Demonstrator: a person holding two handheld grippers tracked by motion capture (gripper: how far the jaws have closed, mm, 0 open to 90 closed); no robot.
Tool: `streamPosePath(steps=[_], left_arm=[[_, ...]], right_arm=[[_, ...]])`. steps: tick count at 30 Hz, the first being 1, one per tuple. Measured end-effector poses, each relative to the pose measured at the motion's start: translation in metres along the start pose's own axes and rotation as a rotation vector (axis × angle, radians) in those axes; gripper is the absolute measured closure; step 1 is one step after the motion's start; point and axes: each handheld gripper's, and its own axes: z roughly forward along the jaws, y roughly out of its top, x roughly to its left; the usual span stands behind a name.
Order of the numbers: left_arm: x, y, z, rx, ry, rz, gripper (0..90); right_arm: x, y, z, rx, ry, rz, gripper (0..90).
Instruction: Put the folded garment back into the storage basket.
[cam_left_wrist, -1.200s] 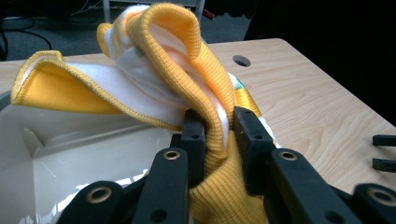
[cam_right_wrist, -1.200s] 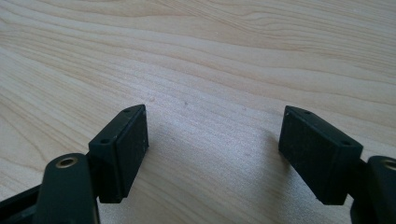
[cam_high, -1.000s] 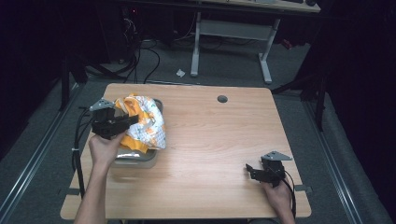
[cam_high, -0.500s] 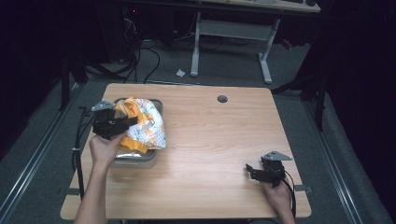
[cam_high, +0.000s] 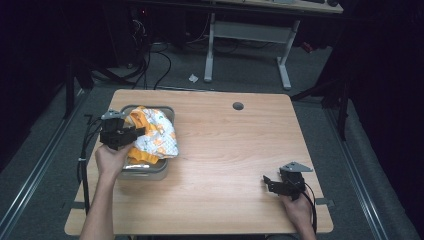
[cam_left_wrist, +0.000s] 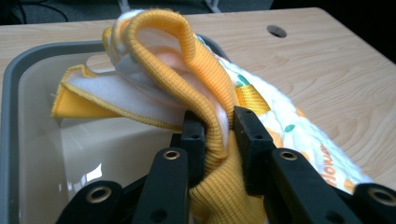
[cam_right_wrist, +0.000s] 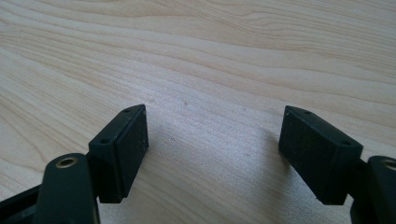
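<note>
Seen from above, a wooden desk (cam_high: 225, 150) holds a grey tub (cam_high: 150, 172) near its left edge. Bunched in the tub and spilling over its right rim lies a garment (cam_high: 155, 135), white with an orange print and yellow ribbed trim. At the left, the person's left gripper (cam_high: 134, 134) is clamped on the garment: in the left gripper view the yellow ribbed band (cam_left_wrist: 210, 93) is pinched between the black jaws, above the tub's inside. Near the desk's front right corner, the right gripper (cam_high: 267, 181) rests low over bare wood, jaws spread wide, holding nothing.
</note>
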Motion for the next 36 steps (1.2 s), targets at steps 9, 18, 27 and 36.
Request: streamPosePath(steps=[9, 18, 27, 36], left_arm=[[0.011, -0.009, 0.007, 0.033, 0.026, -0.011, 75.3], [0.015, -0.012, 0.023, 0.092, 0.056, 0.009, 74.8], [0.020, -0.012, 0.028, 0.131, 0.086, 0.000, 74.2], [0.021, -0.010, 0.037, 0.164, 0.135, -0.018, 72.3]], right_arm=[[0.000, 0.000, 0.000, 0.000, 0.000, 0.000, 24.4], [0.000, 0.000, 0.000, 0.000, 0.000, 0.000, 24.4], [0.000, 0.000, 0.000, 0.000, 0.000, 0.000, 24.4], [0.000, 0.000, 0.000, 0.000, 0.000, 0.000, 24.4]])
